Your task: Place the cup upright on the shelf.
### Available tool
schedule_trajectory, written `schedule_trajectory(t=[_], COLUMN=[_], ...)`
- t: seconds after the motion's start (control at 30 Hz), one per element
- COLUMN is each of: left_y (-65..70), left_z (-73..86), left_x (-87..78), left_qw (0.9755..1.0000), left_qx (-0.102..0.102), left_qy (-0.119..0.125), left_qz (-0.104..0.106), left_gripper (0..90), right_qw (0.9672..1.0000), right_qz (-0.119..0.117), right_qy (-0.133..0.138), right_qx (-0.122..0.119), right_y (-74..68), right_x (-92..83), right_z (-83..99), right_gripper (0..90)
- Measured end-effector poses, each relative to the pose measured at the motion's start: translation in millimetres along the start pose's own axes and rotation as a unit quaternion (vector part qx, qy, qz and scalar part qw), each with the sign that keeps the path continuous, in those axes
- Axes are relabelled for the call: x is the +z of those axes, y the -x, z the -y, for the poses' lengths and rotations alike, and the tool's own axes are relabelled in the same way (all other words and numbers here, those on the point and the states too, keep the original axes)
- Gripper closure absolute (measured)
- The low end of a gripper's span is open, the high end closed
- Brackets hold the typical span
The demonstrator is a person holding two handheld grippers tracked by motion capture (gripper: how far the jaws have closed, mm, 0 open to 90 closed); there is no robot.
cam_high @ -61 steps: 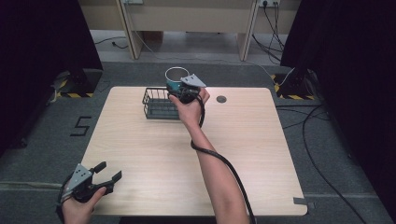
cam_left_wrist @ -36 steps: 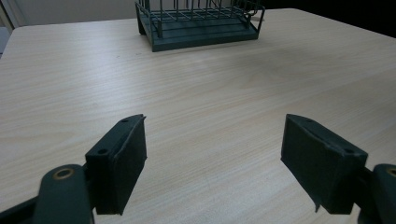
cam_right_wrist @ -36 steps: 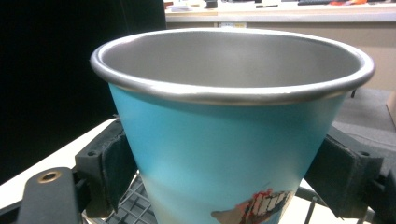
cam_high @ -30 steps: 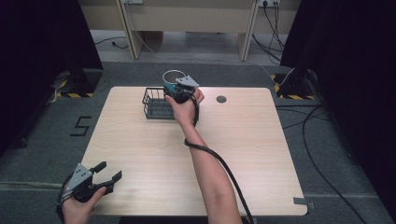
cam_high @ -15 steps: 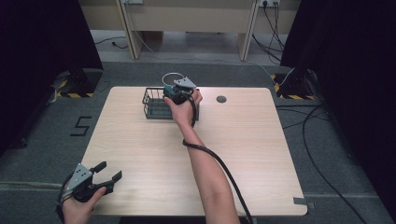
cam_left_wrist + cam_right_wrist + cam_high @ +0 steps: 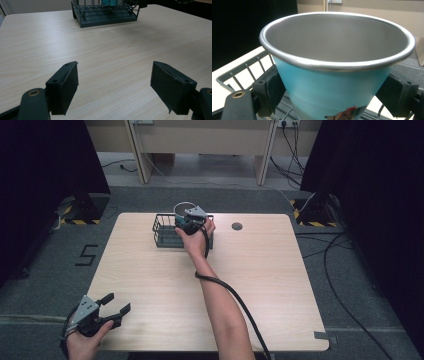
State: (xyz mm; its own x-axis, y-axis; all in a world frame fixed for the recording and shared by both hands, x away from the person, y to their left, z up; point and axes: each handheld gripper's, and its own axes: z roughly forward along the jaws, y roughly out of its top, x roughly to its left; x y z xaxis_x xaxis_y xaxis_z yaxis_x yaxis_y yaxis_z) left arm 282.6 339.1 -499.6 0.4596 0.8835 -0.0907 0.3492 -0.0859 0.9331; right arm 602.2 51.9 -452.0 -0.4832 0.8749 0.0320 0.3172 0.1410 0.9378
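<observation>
A light-blue cup (image 6: 329,87) with a steel rim and bare metal inside stands upright between the jaws of my right gripper (image 6: 332,92), which is shut on its sides. In the high view the cup (image 6: 183,211) hangs over the dark wire basket (image 6: 165,236) at the table's far middle, with my right gripper (image 6: 189,222) held above the basket. Part of the cup is below the basket's rim (image 6: 239,71). My left gripper (image 6: 114,307) sits at the near left corner, open and holding nothing. The left gripper view looks over bare wood toward the basket (image 6: 105,13).
A small dark round grommet (image 6: 237,226) sits in the tabletop right of the basket. The right gripper's black cable (image 6: 235,295) trails along the forearm to the near edge. Dark curtains and floor cables surround the wooden table (image 6: 280,285).
My right gripper has carried the cup leftward and down over the basket. The left gripper has stayed still.
</observation>
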Motion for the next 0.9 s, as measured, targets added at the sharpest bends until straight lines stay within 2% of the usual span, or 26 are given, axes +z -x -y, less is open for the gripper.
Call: schedule_trajectory(t=[0.33, 0.9], left_y=[0.5, 1.4], left_z=[-0.1, -0.3], left_x=[0.4, 1.2], left_qw=[1.0000, 1.0000], left_qx=[0.002, 0.003], left_qy=[-0.001, -0.001], left_qz=[0.002, 0.002], left_gripper=[21.8, 21.8], right_qw=[0.9996, 0.9996], right_qz=[0.007, 0.021], right_qy=[-0.011, -0.001], right_qx=[-0.024, -0.019], right_y=[-4.9, -10.7], right_x=[-2.8, -15.0], right_z=[1.3, 6.7], right_gripper=[15.9, 15.7])
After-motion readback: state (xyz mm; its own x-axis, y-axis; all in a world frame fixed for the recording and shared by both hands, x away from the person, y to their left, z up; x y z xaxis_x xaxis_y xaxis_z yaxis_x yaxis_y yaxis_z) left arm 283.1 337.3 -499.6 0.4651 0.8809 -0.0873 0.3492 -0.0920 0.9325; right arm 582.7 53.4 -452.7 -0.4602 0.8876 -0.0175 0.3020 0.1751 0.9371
